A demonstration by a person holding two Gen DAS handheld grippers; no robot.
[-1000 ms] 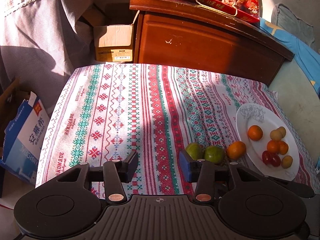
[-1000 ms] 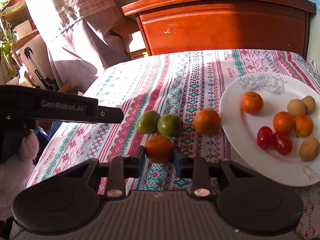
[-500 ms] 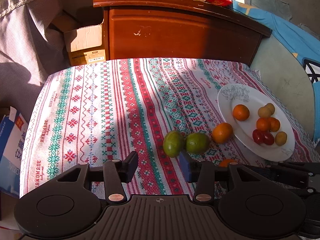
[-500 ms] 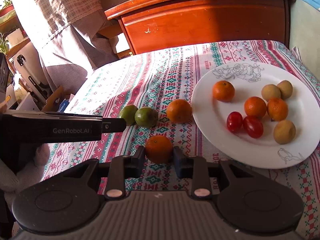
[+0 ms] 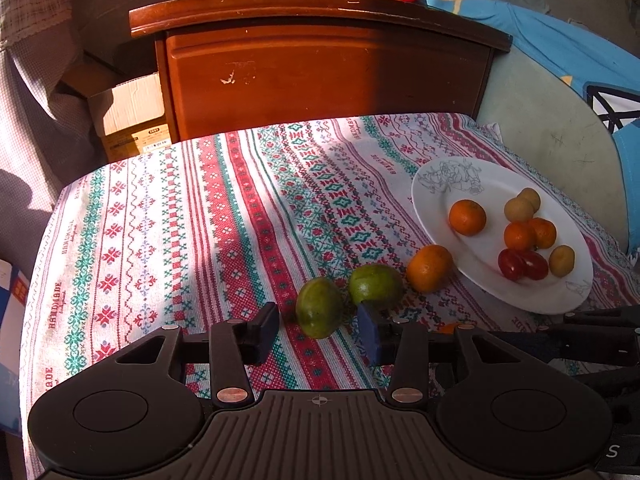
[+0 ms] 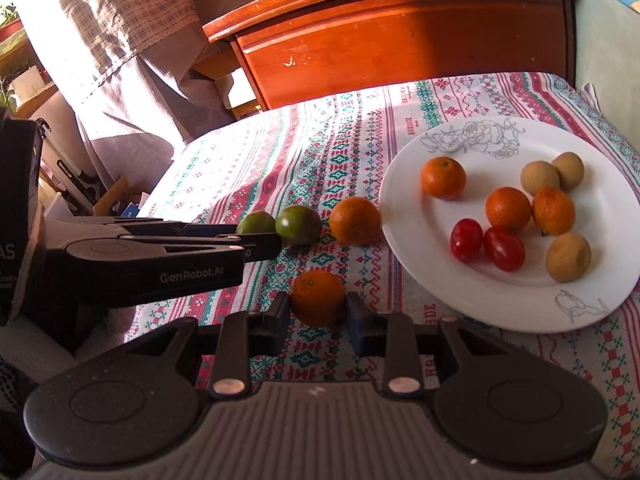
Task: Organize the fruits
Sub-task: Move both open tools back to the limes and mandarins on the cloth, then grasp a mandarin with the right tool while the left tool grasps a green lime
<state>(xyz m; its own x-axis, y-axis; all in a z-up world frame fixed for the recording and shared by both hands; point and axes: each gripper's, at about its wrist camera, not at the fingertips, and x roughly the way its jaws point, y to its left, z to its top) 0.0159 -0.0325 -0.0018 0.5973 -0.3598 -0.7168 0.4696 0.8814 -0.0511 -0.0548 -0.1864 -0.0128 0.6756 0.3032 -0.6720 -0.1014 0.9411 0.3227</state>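
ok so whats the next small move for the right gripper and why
Probably carry the orange over the plate rim. The right gripper is shut on it, and the plate's near side looks bare beside the other oranges and tomatoes.

— Where do you see the fruits?
— One small orange (image 6: pixel 318 298) sits between your right claw's (image 6: pixel 319 320) fingers. Two green citrus (image 6: pixel 298 225) and another orange (image 6: pixel 354 220) lie in a row beside the white plate (image 6: pixel 404 216), which carries oranges, tomatoes (image 6: pixel 486 243) and longans.
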